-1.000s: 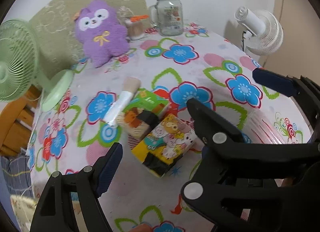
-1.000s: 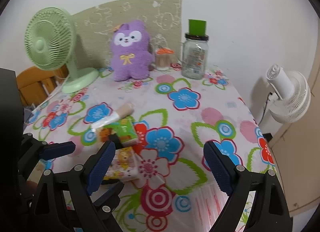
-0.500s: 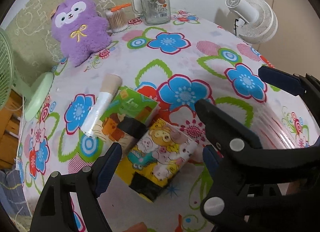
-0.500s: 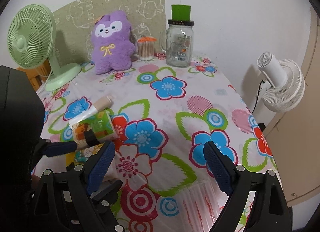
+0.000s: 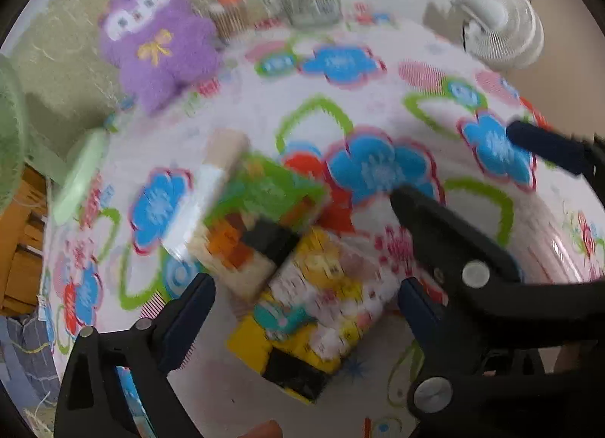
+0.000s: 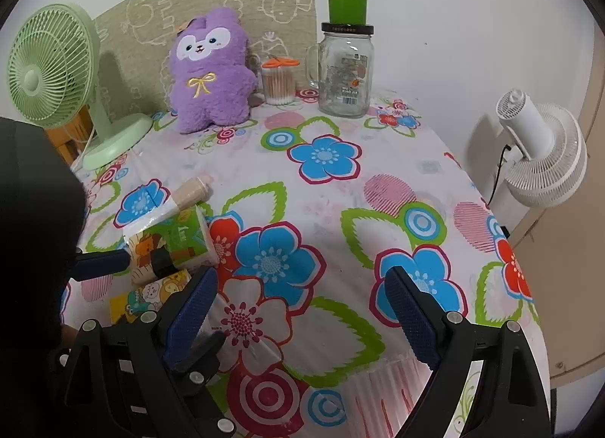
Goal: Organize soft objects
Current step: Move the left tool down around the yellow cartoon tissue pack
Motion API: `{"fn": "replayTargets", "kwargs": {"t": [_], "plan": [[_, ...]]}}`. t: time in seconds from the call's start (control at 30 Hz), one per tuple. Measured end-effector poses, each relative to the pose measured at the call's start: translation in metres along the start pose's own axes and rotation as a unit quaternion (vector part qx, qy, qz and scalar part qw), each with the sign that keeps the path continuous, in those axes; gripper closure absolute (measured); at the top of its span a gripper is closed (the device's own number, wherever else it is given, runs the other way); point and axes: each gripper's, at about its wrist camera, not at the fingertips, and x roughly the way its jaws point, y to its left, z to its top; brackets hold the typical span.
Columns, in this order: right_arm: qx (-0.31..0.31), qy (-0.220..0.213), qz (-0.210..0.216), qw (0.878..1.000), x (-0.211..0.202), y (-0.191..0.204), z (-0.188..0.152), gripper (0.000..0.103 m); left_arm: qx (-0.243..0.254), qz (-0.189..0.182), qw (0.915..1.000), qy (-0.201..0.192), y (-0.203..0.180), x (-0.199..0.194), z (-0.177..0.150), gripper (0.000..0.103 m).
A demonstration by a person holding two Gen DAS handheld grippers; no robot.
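In the left wrist view the left gripper, whose jaws have just been opening, straddles the near yellow tissue pack without pinching it; that pack's long axis slants from near left to far right, the green tissue pack touching its far side, so nothing looks sorted yet. In the right wrist view the right gripper hangs spread and empty over the tablecloth, both packs lying near left, well apart from the purple plush at the far edge.

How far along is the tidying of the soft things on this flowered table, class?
Done: nothing visibly; the purple plush toy sits at the back. In hand: the left gripper, jaws just opening, straddles the yellow tissue pack beside the green tissue pack. The right gripper is open, empty. Left: gripping and placing both packs.
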Motion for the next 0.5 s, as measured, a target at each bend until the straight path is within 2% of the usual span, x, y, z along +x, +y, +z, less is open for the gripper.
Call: {"fn": "replayTargets", "kwargs": {"t": [0.17, 0.27, 0.33, 0.4, 0.5], "plan": [[-0.013, 0.001, 0.004, 1.0, 0.001, 0.004, -0.001, 0.011, 0.011, -0.001, 0.9999, -0.005, -0.006, -0.002, -0.004, 0.004], [-0.015, 0.002, 0.0, 1.0, 0.002, 0.004, -0.003, 0.011, 0.004, -0.026, 0.9997, 0.002, -0.008, -0.005, -0.006, 0.019], [-0.011, 0.004, 0.007, 1.0, 0.003, 0.003, -0.004, 0.011, 0.002, -0.049, 0.9988, 0.006, -0.01, -0.008, -0.007, 0.038], [-0.009, 0.0, 0.011, 1.0, -0.001, 0.003, -0.004, 0.011, 0.003, -0.066, 0.9978, 0.009, -0.011, -0.009, -0.007, 0.045], [-0.01, -0.008, 0.011, 1.0, -0.005, 0.003, -0.003, 0.011, 0.001, -0.064, 0.9979, 0.005, -0.013, -0.01, -0.007, 0.05]]}}
